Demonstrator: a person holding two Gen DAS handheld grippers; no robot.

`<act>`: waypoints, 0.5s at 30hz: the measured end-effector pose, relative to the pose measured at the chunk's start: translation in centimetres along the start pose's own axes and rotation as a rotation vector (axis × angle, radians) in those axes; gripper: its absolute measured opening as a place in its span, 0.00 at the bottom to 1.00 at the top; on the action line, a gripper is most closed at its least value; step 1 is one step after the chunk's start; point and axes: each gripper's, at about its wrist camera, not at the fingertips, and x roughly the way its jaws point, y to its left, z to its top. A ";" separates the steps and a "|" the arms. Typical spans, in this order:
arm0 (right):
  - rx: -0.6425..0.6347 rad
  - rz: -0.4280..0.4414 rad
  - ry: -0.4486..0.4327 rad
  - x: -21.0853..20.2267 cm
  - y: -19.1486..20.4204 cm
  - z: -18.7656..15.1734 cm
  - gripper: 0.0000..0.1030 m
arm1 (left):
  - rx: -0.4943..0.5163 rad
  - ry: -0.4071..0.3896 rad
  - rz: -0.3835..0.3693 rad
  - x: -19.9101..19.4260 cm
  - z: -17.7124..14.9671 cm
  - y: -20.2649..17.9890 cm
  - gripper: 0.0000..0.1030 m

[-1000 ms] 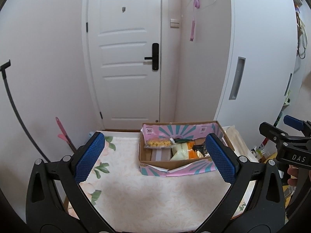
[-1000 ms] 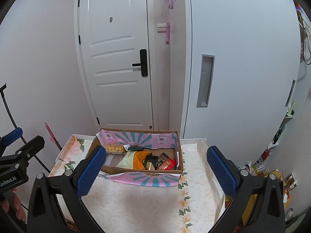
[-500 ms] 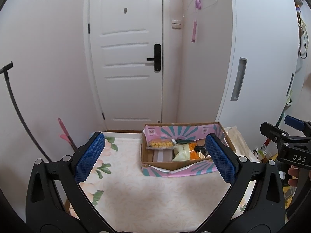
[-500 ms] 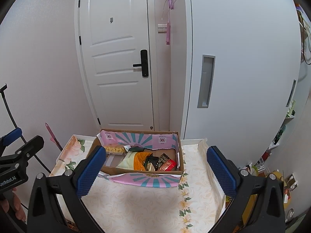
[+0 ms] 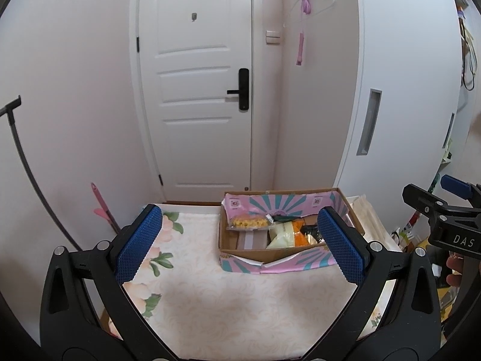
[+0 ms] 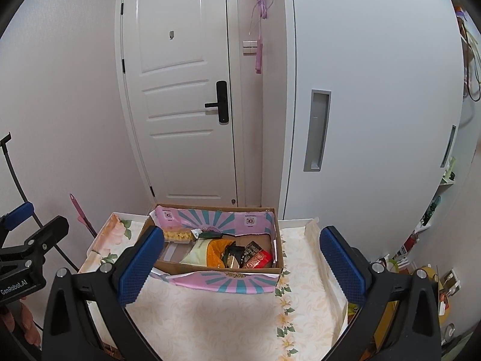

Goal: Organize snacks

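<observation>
A cardboard box [image 5: 237, 252] with pink and teal flaps stands at the far side of a floral-cloth table [image 5: 210, 294]; it also shows in the right wrist view [image 6: 270, 270]. Inside lie a yellow snack bag [image 6: 177, 235], a pale green bag [image 6: 198, 249], an orange bag [image 6: 221, 248], and dark and red packets [image 6: 255, 257]. My left gripper [image 5: 239, 245] is open and empty, held above the table before the box. My right gripper [image 6: 242, 264] is open and empty, also short of the box.
A white door [image 6: 180, 105] and a white cabinet [image 6: 375, 120] stand behind the table. A pink-handled tool [image 5: 102, 207] leans at the left wall. Clutter sits on the floor at the right [image 6: 433, 273]. The table edge is raised at the right [image 6: 312, 231].
Both grippers have drawn back and risen slightly; the box appears a little farther and lower in both views. Both jaws stay open and empty.
</observation>
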 end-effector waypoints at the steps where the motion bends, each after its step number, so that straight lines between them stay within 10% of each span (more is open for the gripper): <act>1: 0.000 0.000 0.000 0.0 0.1 0.0 1.00 | 0.001 0.003 -0.001 0.0 0.0 -0.1 1.00; 15: 0.000 0.004 -0.004 -0.2 0.4 0.1 1.00 | 0.016 -0.018 0.048 -0.4 0.0 -0.1 1.00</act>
